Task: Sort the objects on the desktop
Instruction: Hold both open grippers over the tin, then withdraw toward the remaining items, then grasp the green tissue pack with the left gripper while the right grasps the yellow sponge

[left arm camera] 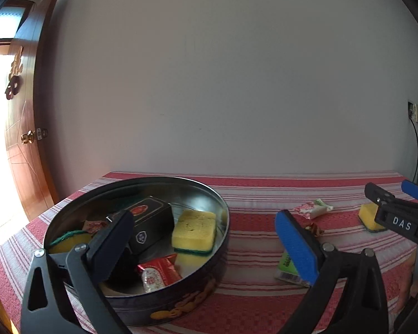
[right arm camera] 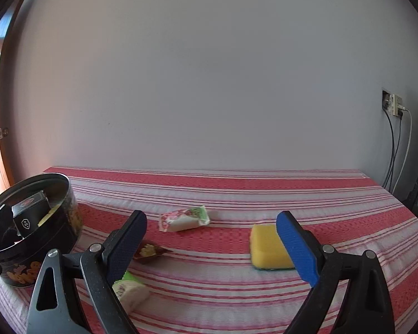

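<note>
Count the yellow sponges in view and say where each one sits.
3. Two lie inside the round tin: one sponge at its right side, another at its left, partly hidden by the left gripper. A third lies on the striped tablecloth. More could be hidden.

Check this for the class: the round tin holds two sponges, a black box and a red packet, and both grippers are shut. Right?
One error: both grippers are open, holding nothing. The left gripper and right gripper each show spread fingers in their own wrist views. The tin contents are as stated.
</note>
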`<action>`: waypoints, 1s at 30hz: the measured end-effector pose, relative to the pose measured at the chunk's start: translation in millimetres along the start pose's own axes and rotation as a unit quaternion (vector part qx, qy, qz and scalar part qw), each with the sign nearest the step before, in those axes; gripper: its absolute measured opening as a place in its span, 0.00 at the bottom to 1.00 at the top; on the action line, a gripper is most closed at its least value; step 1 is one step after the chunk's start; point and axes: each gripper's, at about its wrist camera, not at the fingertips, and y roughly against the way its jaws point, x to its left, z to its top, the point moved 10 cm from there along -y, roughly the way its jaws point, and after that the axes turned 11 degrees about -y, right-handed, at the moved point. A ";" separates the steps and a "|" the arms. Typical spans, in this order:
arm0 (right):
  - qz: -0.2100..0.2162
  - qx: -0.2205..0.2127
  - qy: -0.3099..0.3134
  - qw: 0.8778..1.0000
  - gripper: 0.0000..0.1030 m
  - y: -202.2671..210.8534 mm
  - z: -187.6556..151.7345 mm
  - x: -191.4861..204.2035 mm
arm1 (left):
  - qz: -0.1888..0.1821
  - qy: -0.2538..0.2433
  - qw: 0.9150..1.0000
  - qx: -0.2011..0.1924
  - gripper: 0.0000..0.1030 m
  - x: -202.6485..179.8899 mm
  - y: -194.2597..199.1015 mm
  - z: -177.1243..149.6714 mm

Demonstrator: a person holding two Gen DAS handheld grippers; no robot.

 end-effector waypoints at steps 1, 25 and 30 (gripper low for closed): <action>-0.006 -0.001 -0.006 1.000 0.93 -4.9 0.4 -8.3 | -0.013 -0.012 1.000 0.003 0.99 -11.1 -0.2 0.9; -0.022 -0.002 -0.113 0.993 0.93 -7.5 16.8 -82.0 | -0.183 -0.127 0.946 0.234 0.78 -135.2 -69.1 -53.2; -0.026 -0.001 -0.134 0.991 0.93 -6.0 18.7 -89.8 | -0.220 -0.086 0.940 0.247 0.71 -134.7 -70.7 -59.3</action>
